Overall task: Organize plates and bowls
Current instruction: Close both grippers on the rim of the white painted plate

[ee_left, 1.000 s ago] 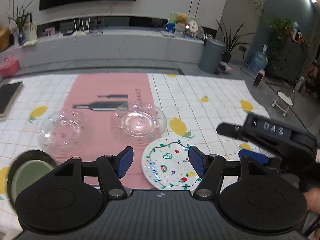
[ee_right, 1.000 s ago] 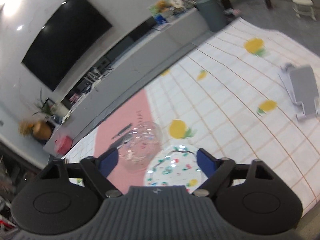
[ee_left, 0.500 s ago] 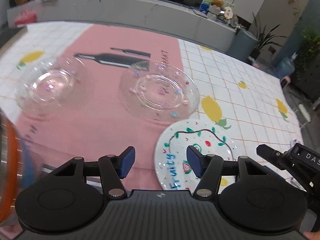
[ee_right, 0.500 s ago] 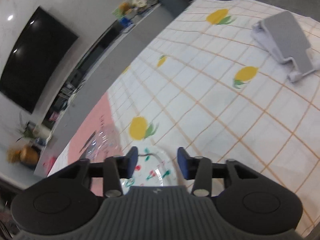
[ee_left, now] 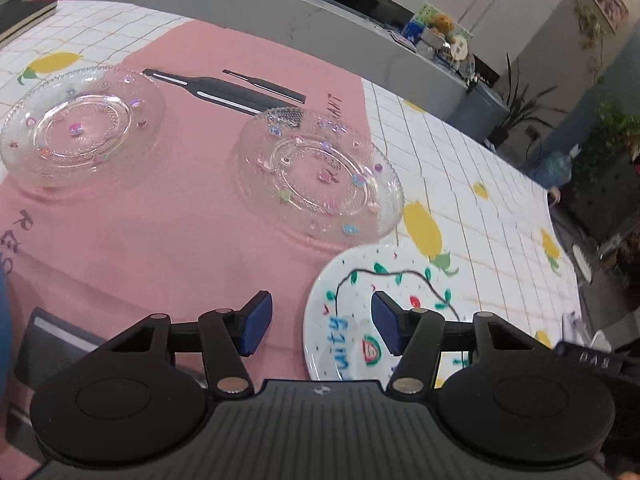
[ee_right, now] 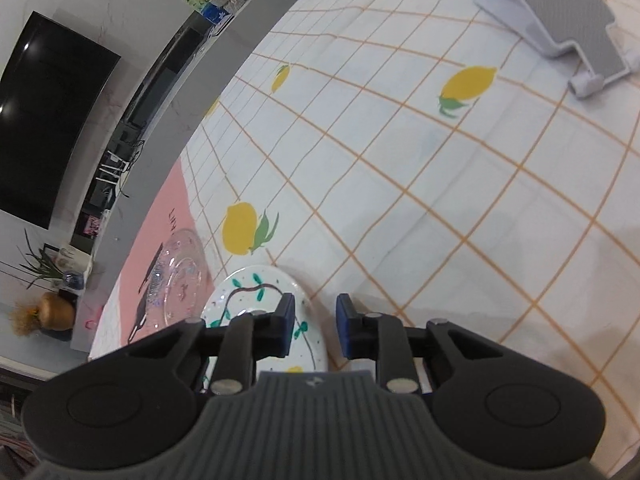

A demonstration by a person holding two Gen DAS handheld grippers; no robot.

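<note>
Now, left of the painted plate (ee_left: 400,300), the left gripper (ee_left: 322,326) is held wide and empty, while at the plate's right rim the right gripper (ee_right: 315,330), nearer, has been closing, rim between unpressed pads.

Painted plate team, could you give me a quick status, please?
Right gripper closing astride painted plate rim, no grip yet. Left gripper open. Glass dish adjacent.

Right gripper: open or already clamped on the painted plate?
Open, though its jaws have just been closing. The right gripper straddles the painted plate's rim, with a visible gap between the blue pads; neither looks pressed on it yet.
</note>
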